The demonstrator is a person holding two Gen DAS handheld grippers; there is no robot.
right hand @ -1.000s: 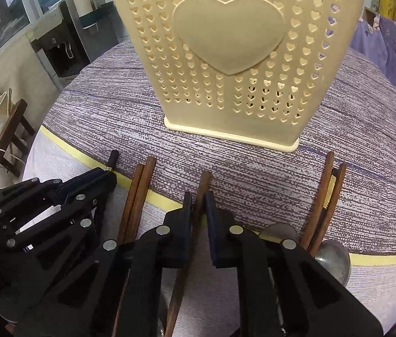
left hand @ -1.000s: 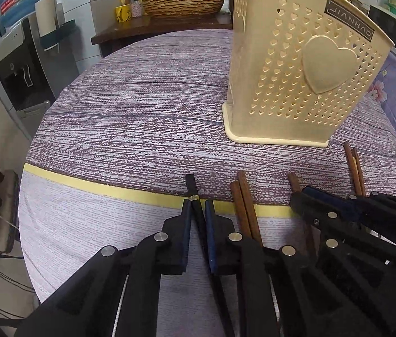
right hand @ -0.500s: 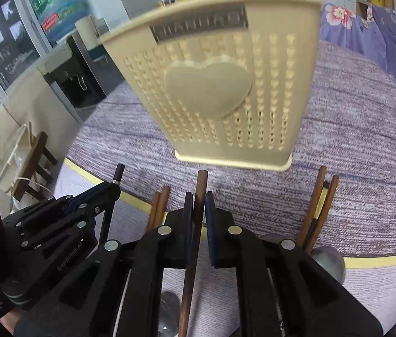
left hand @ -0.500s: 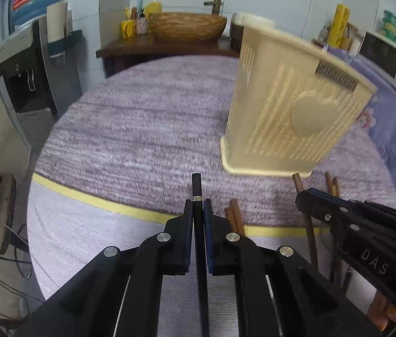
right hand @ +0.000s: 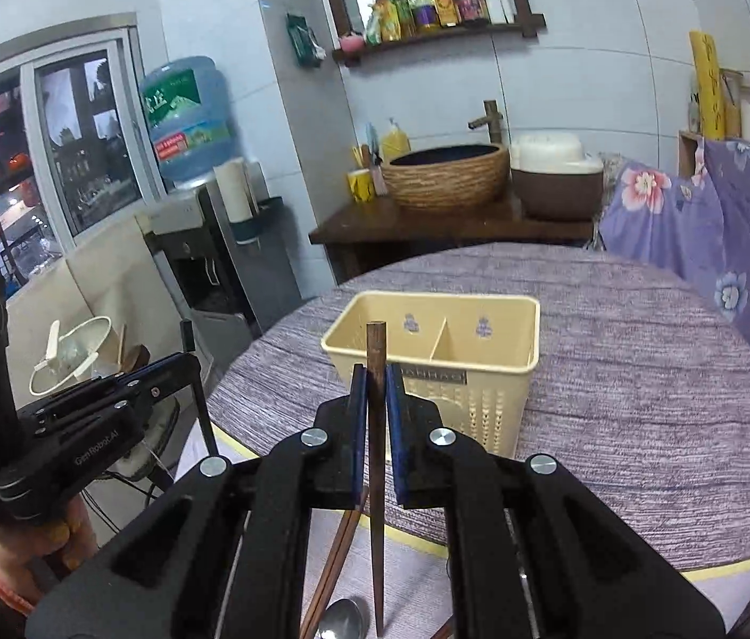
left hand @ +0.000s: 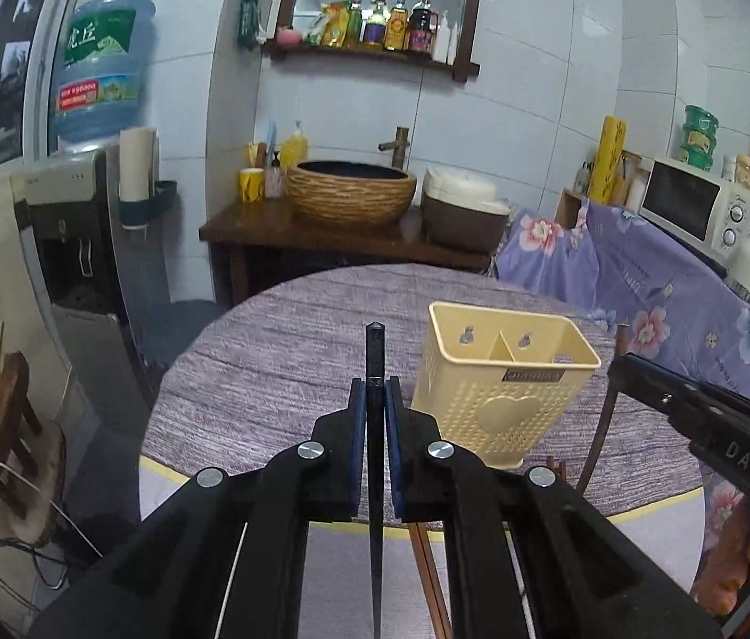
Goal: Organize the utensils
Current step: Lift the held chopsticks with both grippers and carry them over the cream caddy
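Left gripper [left hand: 375,404] pinches a black chopstick [left hand: 375,479] between its pads, and the right gripper [right hand: 373,399] pinches a brown wooden chopstick [right hand: 375,479] the same way; each stick runs lengthwise along its gripper's pointing line, blunt end ahead and up, thin end hanging back toward the camera. The cream utensil holder [right hand: 502,314] stands on the round table [right hand: 641,373] ahead of and below both grippers, its two open compartments facing up. Seen from the right wrist, the brown stick's top end overlaps the holder's near rim over its left compartment, so the right hand looks the nearer; from the left wrist the holder [left hand: 577,357] lies ahead and to the right of the black stick. To drop in, each stick probably has to tip toward upright over an opening. A second ago both grippers were low at the table edge, jaws just closing around sticks lying flat with the holder towering above; now both are raised and look down into it, while other chopsticks [right hand: 337,559] and a spoon [right hand: 343,620] remain on the table
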